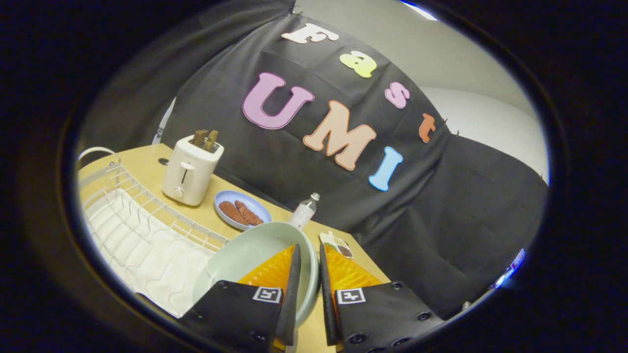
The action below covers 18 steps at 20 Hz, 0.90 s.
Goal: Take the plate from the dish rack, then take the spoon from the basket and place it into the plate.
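The wooden table carries everything in view. The biggest thing on it is the white wire dish rack, lying off to the left of the fingers, its slots bare where they can be seen. Next in size is the pale green plate, which is the task's thing at this step: it is held up at the gripper, tilted, its rim caught in the narrow gap between the two fingers, which are drawn close and clamped on that rim. The bowl of the plate spreads left from the fingers, over the near corner of the rack; its lower edge is hidden behind the left finger.

Beyond the rack stands a cream toaster with two slices sticking up, then a small blue plate bearing brown pieces of food, and a clear plastic bottle just past the held plate's rim.

By judgement, the plate is lifted but not yet set down. A small object just ahead of the right finger is too cut off to name.
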Each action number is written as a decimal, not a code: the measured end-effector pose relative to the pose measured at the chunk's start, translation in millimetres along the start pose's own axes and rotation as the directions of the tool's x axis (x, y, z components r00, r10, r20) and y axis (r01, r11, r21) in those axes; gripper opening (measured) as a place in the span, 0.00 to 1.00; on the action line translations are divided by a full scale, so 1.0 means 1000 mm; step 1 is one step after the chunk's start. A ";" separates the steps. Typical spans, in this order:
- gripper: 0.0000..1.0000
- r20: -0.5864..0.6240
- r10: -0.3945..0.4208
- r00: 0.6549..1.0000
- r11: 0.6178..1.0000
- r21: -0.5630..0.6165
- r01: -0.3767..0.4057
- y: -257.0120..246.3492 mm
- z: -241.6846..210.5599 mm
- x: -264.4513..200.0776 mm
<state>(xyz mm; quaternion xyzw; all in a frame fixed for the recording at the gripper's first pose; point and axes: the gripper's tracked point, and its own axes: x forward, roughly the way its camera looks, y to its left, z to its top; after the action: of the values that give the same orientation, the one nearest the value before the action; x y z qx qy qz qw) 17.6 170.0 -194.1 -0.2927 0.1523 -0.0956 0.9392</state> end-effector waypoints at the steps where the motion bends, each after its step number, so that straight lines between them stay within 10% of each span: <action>1: 0.23 -0.010 -0.023 1.000 1.000 -0.016 0.023 -0.001 -0.004 0.010; 18: 0.09 -0.008 -0.015 1.000 0.996 -0.089 0.014 -0.003 0.031 0.008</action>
<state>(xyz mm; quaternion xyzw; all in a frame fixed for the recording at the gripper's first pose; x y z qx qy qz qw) 35.9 181.7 -170.1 -0.3347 0.1583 -0.0970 0.9238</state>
